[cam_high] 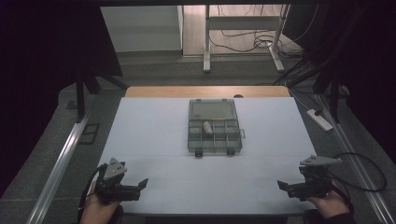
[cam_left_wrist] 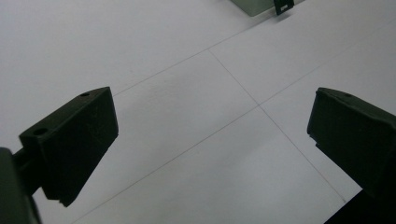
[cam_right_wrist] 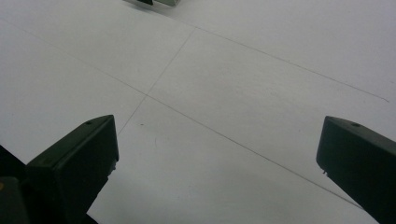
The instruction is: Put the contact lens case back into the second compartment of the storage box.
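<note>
A grey-green compartment box [cam_high: 214, 126] lies open at the middle of the white table [cam_high: 154, 140], its lid folded back and a small pale object [cam_high: 207, 126] in one compartment. My left gripper [cam_high: 143, 184] rests near the table's front left corner, held by a hand, and is open. In the left gripper view my left gripper [cam_left_wrist: 210, 140] has its jaws wide apart over bare table, with a corner of the box [cam_left_wrist: 261, 5] at the top. My right gripper [cam_high: 281, 185] sits near the front right corner. My right gripper [cam_right_wrist: 217, 163] is open over bare table too.
Thin seam lines cross the white table surface [cam_right_wrist: 224, 70]. A wooden strip [cam_high: 205, 91] edges the far side. A power strip [cam_high: 319, 119] and cables lie on the floor at the right. A metal rail [cam_high: 60, 163] runs along the left. White desk legs [cam_high: 206, 42] stand beyond.
</note>
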Motion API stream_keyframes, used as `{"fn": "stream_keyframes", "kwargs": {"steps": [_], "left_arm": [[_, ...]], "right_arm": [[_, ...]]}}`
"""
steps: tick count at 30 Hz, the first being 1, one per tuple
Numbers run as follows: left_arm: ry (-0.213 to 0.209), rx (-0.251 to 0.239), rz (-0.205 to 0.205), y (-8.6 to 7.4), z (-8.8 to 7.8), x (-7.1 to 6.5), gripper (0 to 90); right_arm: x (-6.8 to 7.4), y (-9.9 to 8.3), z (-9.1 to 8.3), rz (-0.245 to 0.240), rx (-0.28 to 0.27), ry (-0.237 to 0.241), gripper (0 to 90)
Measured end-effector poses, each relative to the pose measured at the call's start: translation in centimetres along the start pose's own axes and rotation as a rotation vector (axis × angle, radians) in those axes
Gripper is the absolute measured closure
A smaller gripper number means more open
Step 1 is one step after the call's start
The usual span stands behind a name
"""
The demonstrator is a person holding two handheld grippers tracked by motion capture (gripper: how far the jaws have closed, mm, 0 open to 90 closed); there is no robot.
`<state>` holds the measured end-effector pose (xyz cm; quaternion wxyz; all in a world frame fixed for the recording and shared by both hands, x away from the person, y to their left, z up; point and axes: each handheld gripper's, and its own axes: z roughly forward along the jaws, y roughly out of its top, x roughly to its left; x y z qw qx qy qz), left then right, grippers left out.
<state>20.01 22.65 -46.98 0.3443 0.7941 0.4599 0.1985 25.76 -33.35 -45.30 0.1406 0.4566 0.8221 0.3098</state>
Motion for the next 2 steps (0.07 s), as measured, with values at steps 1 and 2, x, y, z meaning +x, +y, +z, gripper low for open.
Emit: {"fn": "stream_keyframes", "kwargs": {"steps": [1,2], "left_arm": [[0.000,-0.001,0.000,0.03,0.01,0.00,1.7],[0.000,0.000,0.000,0.06,0.02,-0.01,1.7]], "right_arm": [[-0.01,0.00,0.02,0.000,0.000,0.000,0.0],[-0.03,0.00,0.05,-0.001,0.006,0.000,0.0]]}}
